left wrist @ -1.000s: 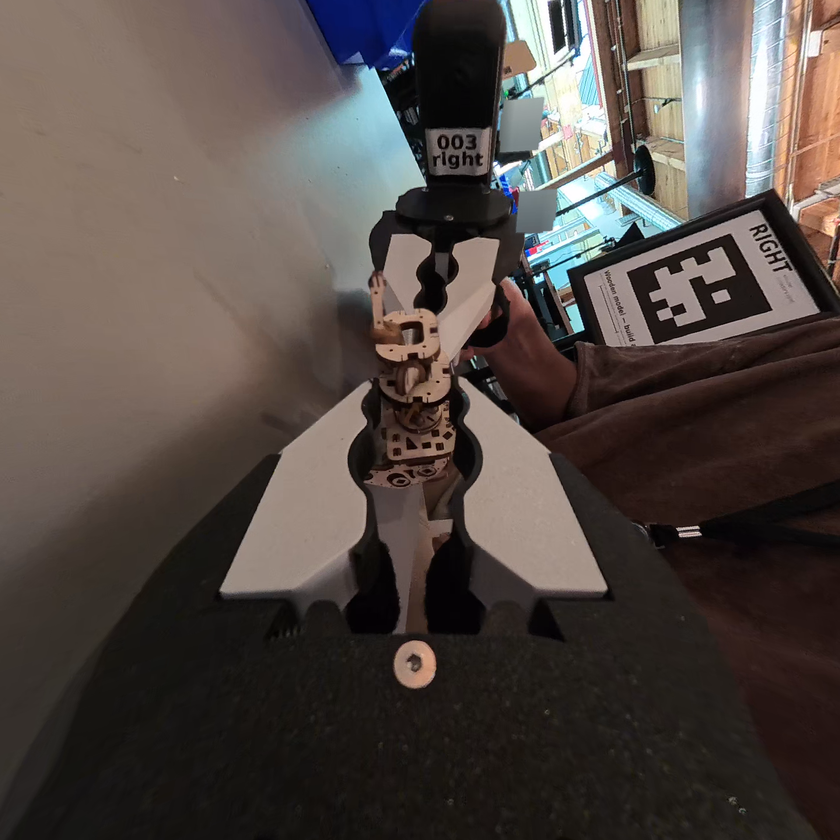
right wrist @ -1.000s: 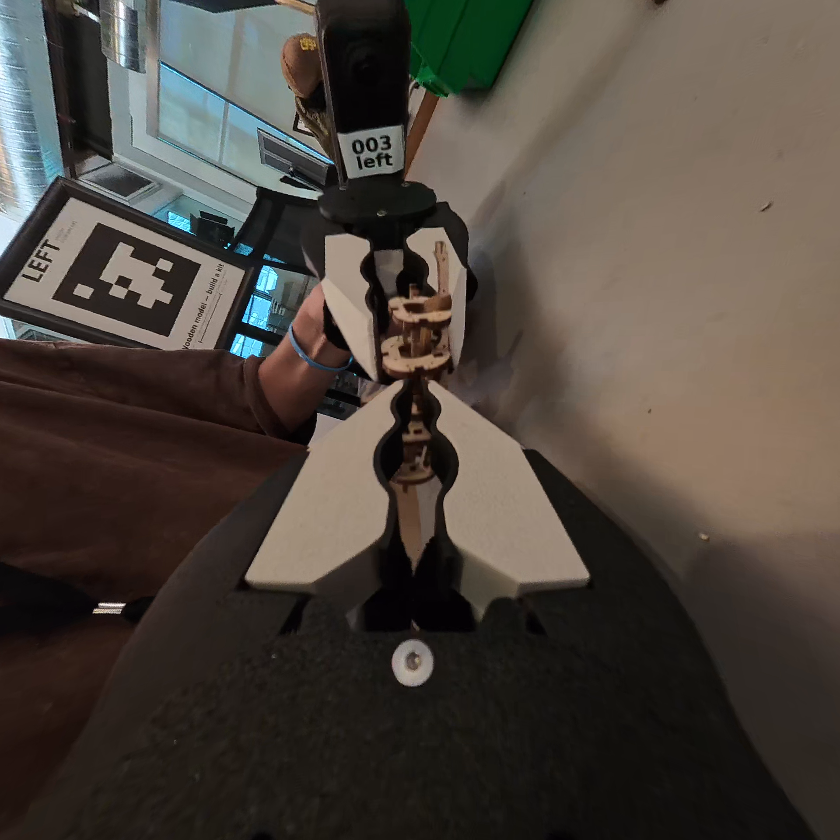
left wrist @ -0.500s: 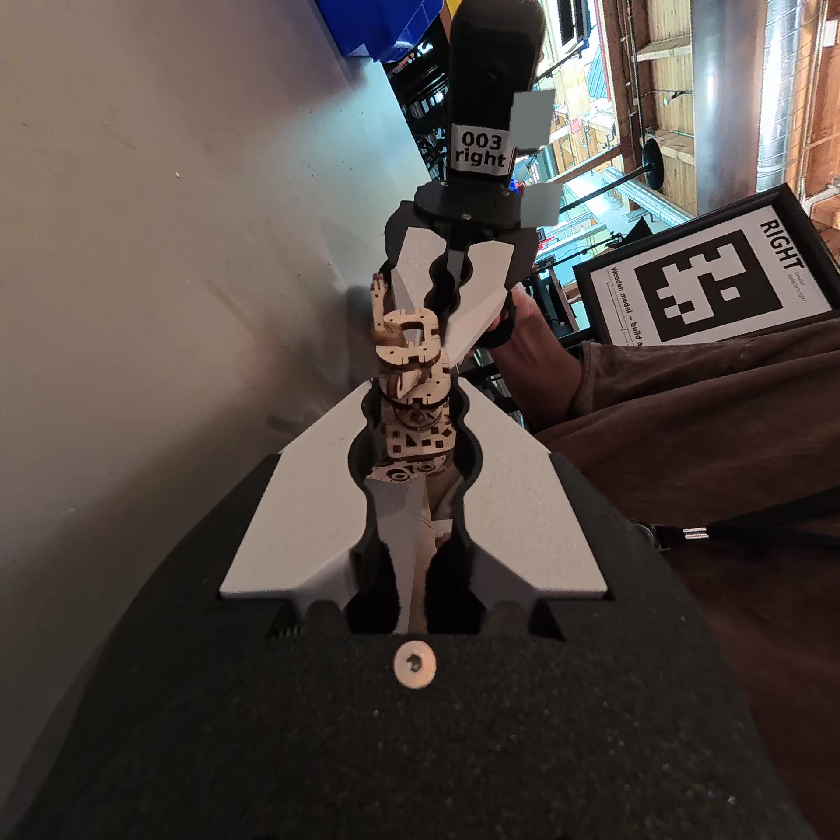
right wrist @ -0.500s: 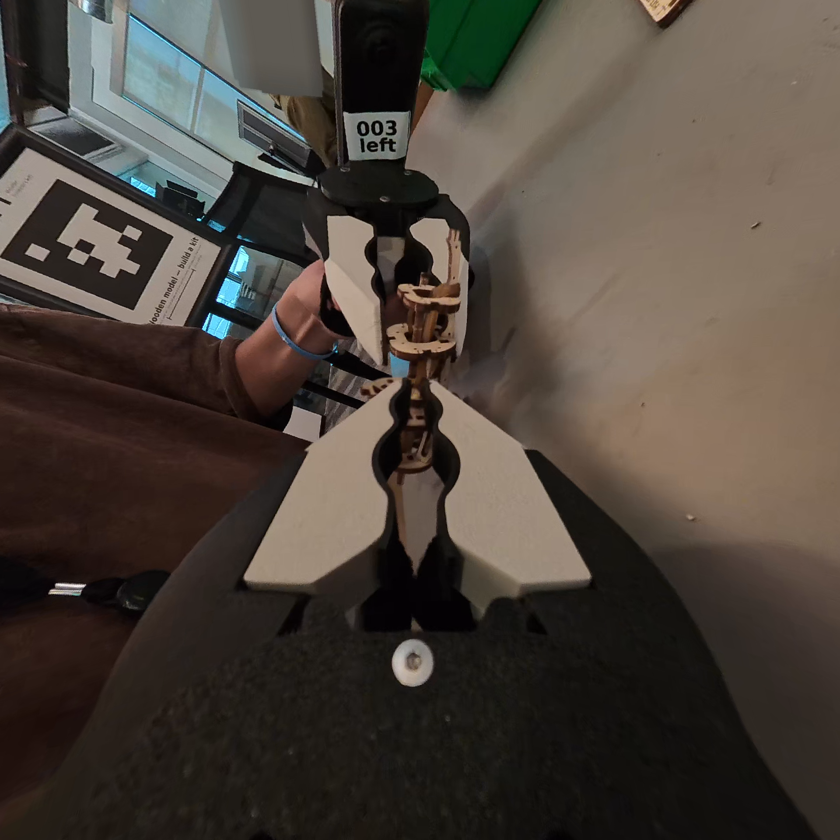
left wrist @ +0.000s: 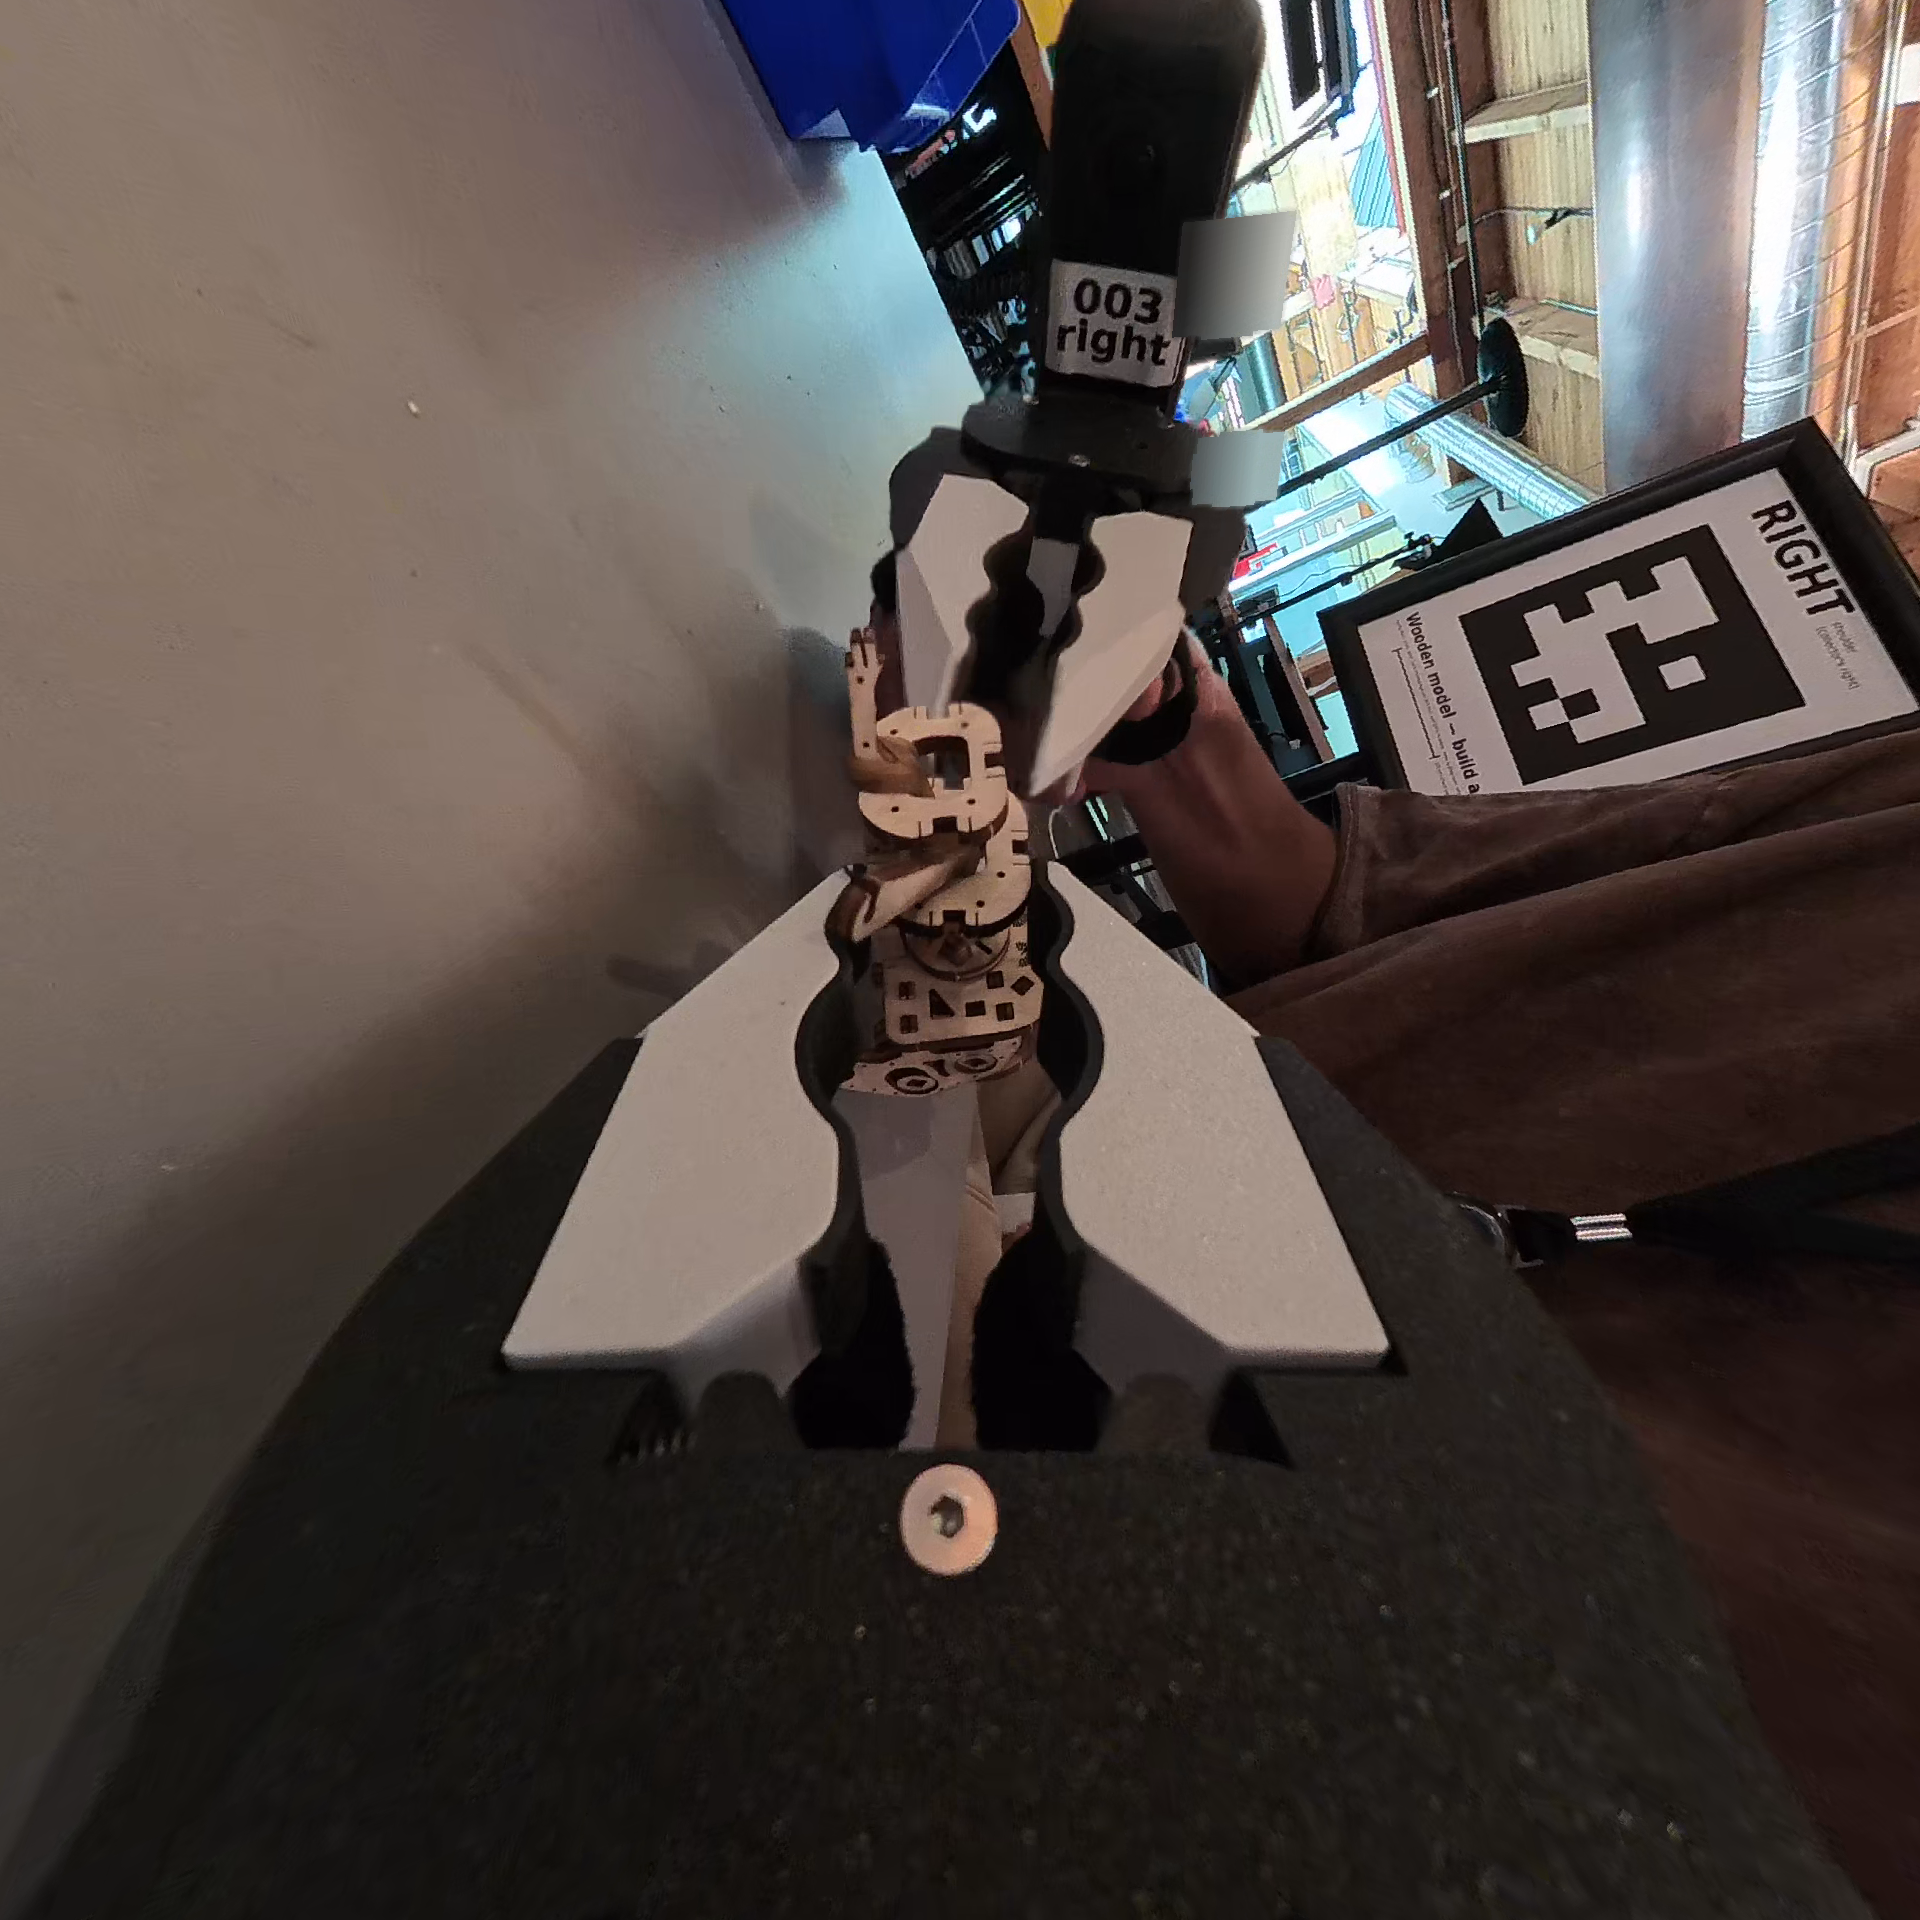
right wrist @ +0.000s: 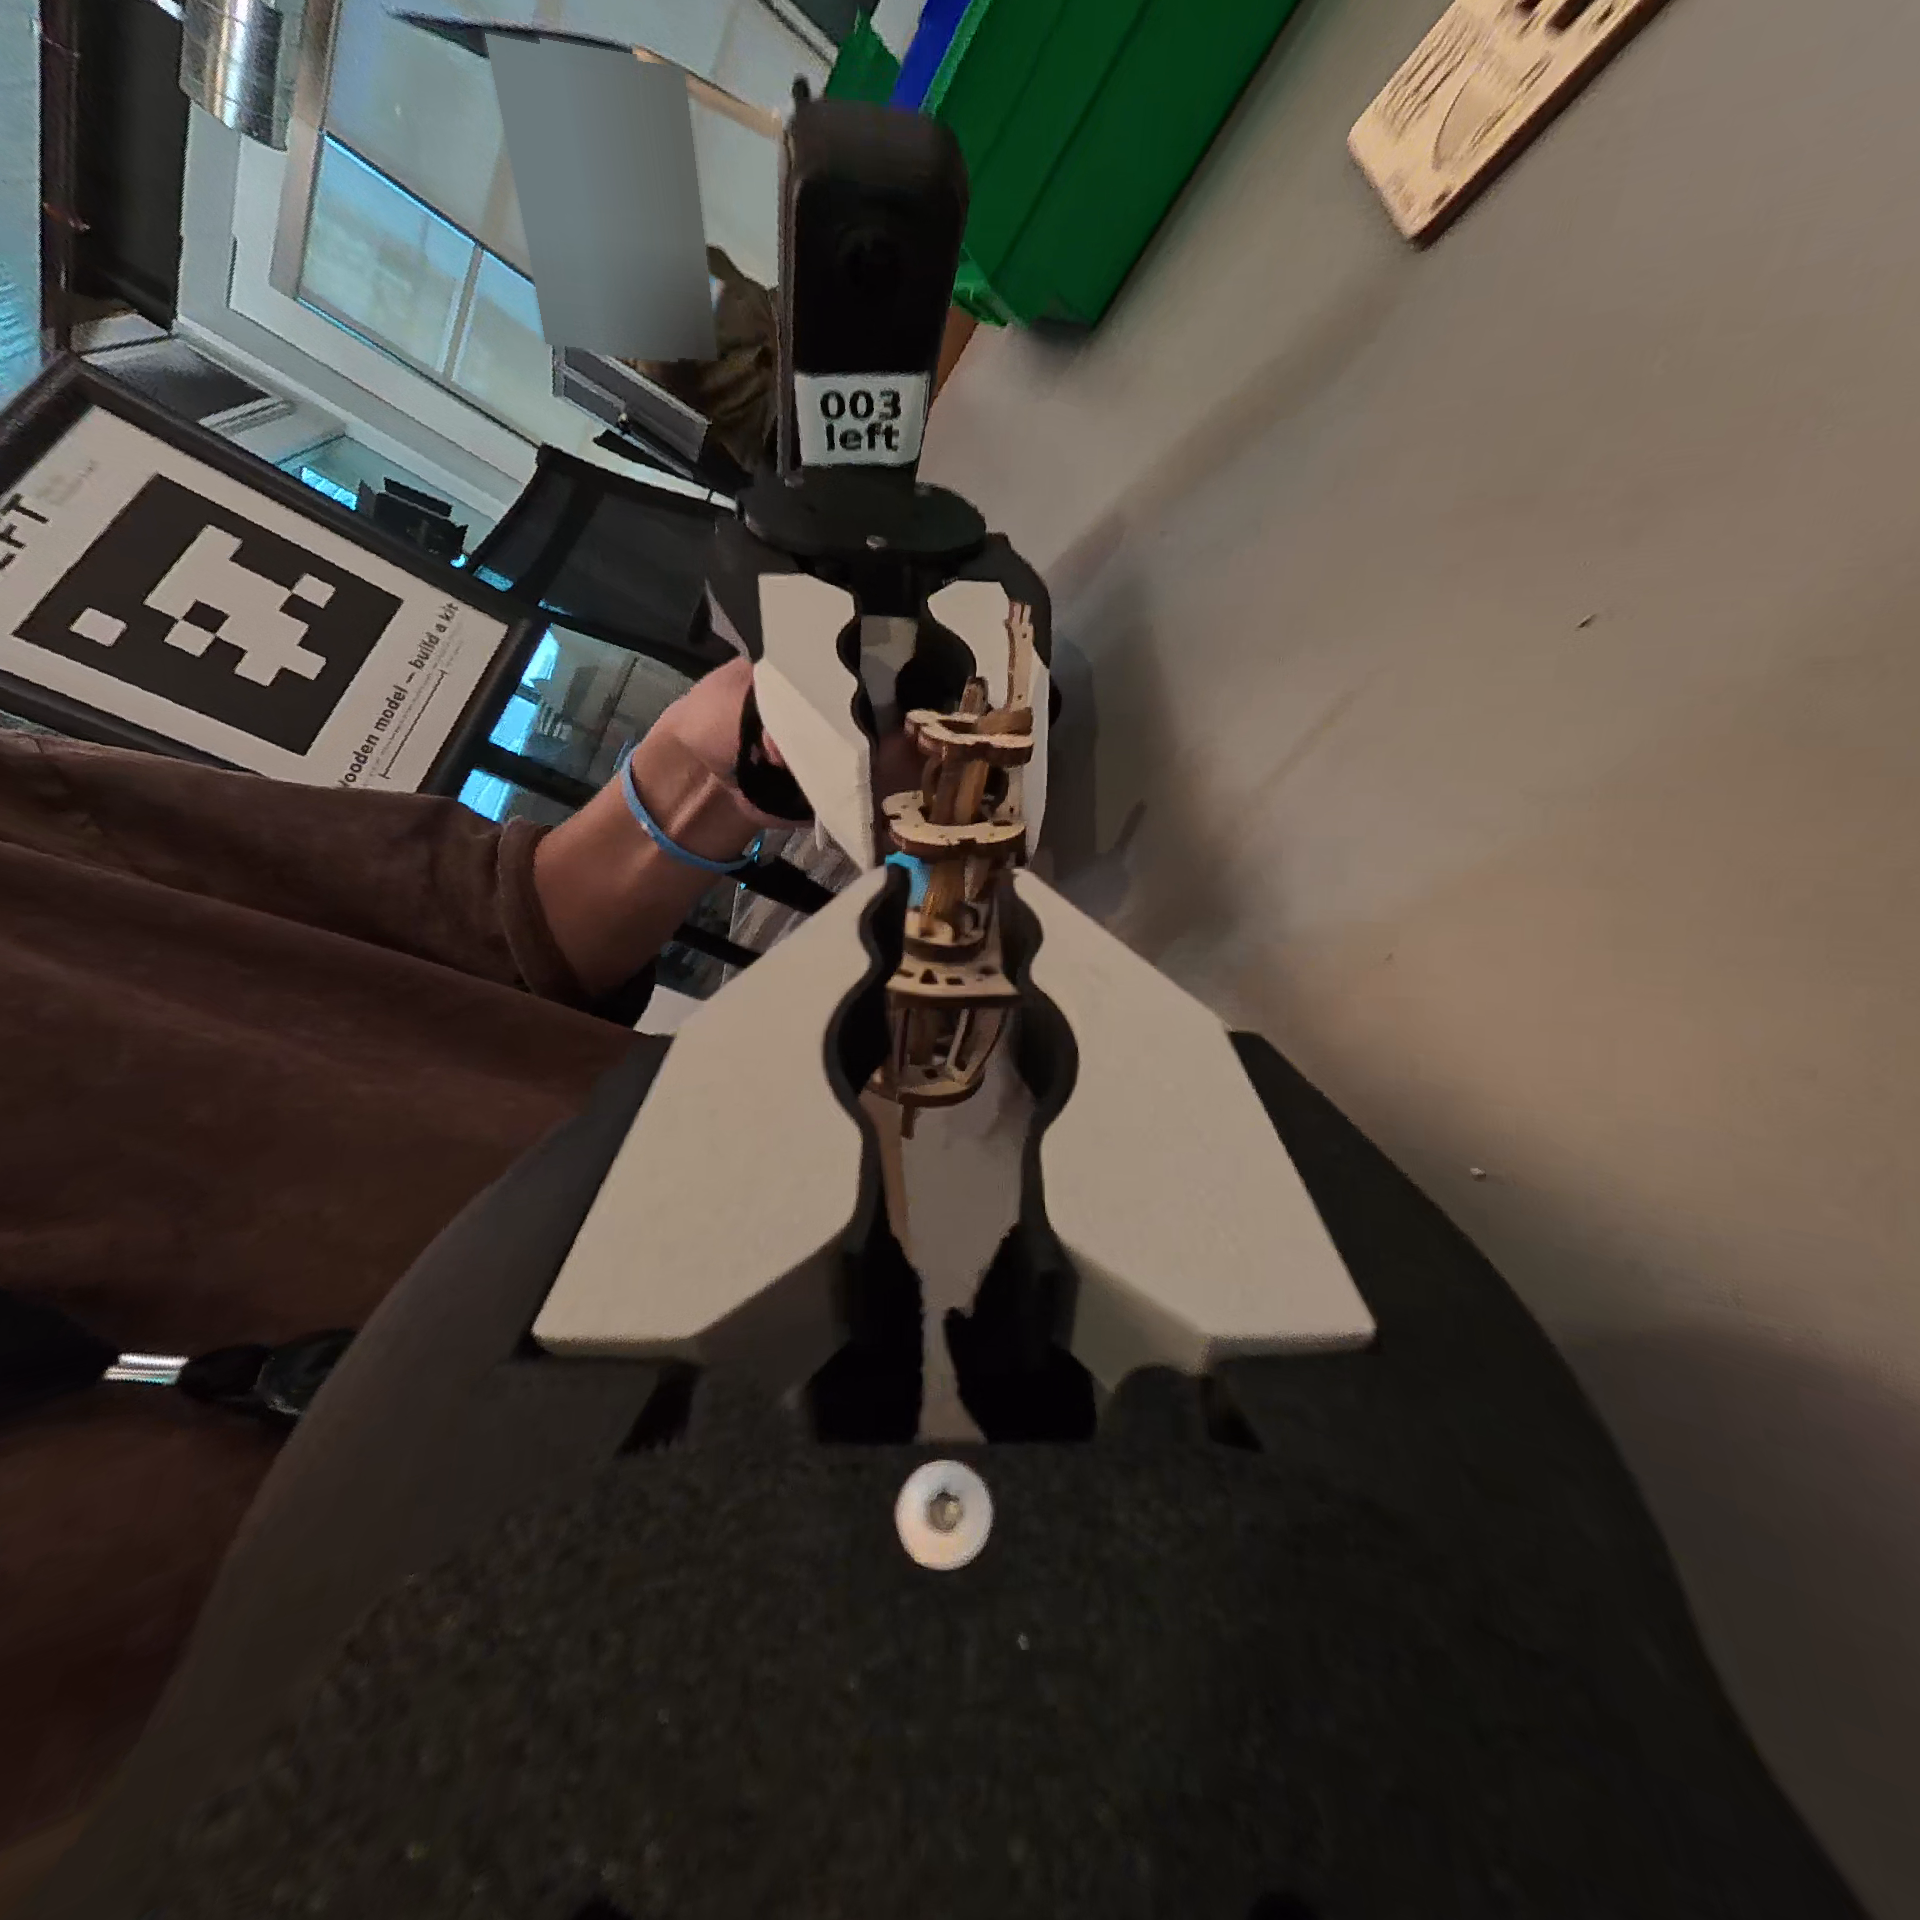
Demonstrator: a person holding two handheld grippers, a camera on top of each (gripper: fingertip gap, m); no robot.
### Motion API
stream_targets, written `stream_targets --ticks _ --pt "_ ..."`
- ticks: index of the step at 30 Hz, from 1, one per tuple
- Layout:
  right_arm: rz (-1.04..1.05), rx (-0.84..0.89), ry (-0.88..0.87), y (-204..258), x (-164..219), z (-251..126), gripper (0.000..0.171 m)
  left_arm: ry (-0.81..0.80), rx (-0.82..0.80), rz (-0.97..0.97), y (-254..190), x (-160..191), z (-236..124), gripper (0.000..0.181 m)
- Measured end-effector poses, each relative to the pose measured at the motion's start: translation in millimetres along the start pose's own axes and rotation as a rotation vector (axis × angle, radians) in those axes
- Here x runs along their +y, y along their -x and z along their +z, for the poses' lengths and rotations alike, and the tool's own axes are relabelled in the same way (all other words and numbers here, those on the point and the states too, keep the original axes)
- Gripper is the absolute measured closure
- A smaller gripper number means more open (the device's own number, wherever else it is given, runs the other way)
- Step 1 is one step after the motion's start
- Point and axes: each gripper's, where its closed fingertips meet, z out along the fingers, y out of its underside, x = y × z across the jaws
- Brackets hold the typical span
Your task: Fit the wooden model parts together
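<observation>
Left wrist view shows us the big grey worktop [left wrist: 312, 623] on one side and a brown sleeve [left wrist: 1558, 935] on the other. Behind the sleeve stands a framed sign [left wrist: 1621, 665] with black and white squares. Our left tongs [left wrist: 940, 914] are clenched on the wooden model [left wrist: 951, 997], which is held up in the air beside the worktop. Our right tongs [right wrist: 951, 883] point at the model's other end, with the tips just beside it. We cannot tell if they grip it.
</observation>
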Motion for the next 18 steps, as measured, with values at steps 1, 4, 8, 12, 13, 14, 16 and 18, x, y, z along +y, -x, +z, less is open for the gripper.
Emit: stream_targets --ticks 1,4,8,12,13,14,16,18 --pt "0.002 0.002 -0.013 -1 -4 -2 0.148 -0.005 -0.003 0.003 0 -1 0 0.155" --pt "0.03 -0.01 -0.015 -1 -7 4 0.135 -0.019 -0.014 0.012 1 -3 -1 0.155" --pt "0.02 -0.011 0.014 -1 -2 17 0.124 -0.014 -0.011 0.033 -2 -1 0 0.154" --pt "0.017 -0.066 0.044 6 1 22 0.137 0.003 -0.02 0.073 -3 2 0 0.155" --pt "0.024 -0.075 0.047 7 1 22 0.138 0.005 -0.022 0.081 -3 2 1 0.154" --pt "0.029 -0.081 0.048 7 2 21 0.138 0.008 -0.024 0.09 -4 3 1 0.155" --pt "0.033 -0.085 0.049 7 2 20 0.143 0.011 -0.018 0.106 -6 3 1 0.155" --pt "0.043 -0.092 0.047 7 1 19 0.144 0.005 -0.015 0.108 -6 2 1 0.155"
